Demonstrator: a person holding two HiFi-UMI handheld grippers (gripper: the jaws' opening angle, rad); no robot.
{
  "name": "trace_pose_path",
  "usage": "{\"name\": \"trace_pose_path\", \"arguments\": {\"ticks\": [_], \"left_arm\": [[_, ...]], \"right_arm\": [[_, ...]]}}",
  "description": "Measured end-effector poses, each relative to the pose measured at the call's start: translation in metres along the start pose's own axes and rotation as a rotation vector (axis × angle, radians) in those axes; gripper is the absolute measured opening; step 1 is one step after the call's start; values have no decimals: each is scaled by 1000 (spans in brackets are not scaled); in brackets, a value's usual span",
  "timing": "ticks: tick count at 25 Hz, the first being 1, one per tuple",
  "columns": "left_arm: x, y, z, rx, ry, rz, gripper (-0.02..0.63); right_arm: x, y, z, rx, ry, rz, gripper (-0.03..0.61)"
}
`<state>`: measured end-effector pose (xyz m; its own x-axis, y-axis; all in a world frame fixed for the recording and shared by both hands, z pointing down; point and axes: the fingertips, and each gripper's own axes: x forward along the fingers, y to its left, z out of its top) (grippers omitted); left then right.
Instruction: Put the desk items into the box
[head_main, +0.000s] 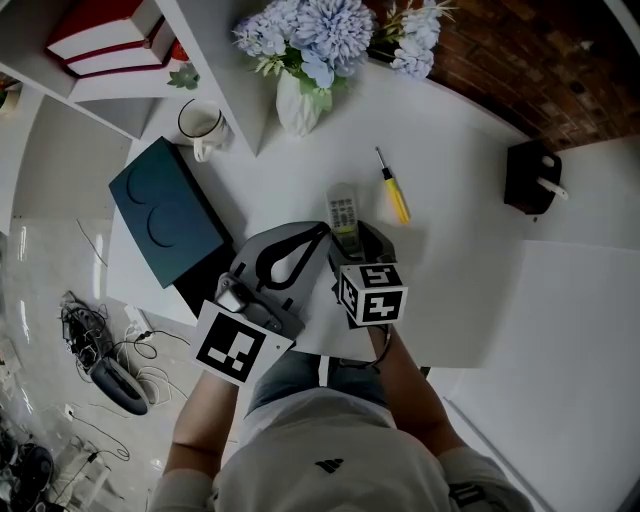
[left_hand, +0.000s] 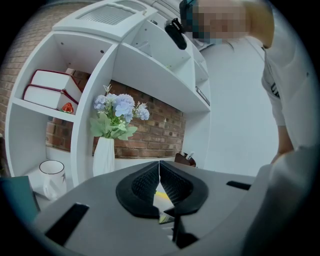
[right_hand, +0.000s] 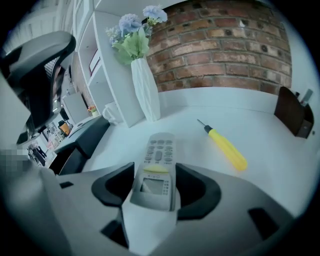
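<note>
**Right gripper.** The pads of the right gripper (right_hand: 155, 194) stand narrowly apart, closed against the two long edges of a pale grey rectangular remote control (right_hand: 159, 152) with a small display and a yellow-green button. The display end sits between the pads and the keypad end projects forward. Whether the remote is clear of the white desk (head_main: 470, 270) or resting on it cannot be determined.

**Left gripper.** The left gripper (left_hand: 159, 181) has its jaws brought together, tips meeting, with nothing held. It hangs idle beside the right one.

**Positions, referred to the white ribbed vase of blue flowers (head_main: 298, 108).**
- The remote is on the person's side of the vase, near it.
- A screwdriver with a yellow plastic handle (head_main: 393, 190) lies loose on the desk, to the right of the vase and just beside the remote.
- A dark teal rectangular box (head_main: 165, 210), with two circles pressed into its top face, sits left of the vase and nearer the person. A darker portion adjoins its near side; whether that is an open compartment is unclear.
- A white mug (head_main: 200, 125) stands just left of the vase.
- A black desk holder (head_main: 528, 178) stands well to its right.

**Assessment.** The step in hand appears to be the pick-up of the remote, the first item; the screwdriver is not yet taken. The next move likely calls for carrying the remote left to the box. If the box proves closed, the free left gripper would have to open it first.
</note>
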<state>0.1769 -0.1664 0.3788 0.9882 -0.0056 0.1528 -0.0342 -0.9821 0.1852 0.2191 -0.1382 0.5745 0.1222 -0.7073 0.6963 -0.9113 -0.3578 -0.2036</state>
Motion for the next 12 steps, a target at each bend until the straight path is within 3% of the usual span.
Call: {"name": "trace_pose_path", "arguments": {"ticks": [12], "left_arm": [[-13,-12,16,12,-49,52,12]], "right_arm": [[-50,17,41,-24,-102,110,262]]}}
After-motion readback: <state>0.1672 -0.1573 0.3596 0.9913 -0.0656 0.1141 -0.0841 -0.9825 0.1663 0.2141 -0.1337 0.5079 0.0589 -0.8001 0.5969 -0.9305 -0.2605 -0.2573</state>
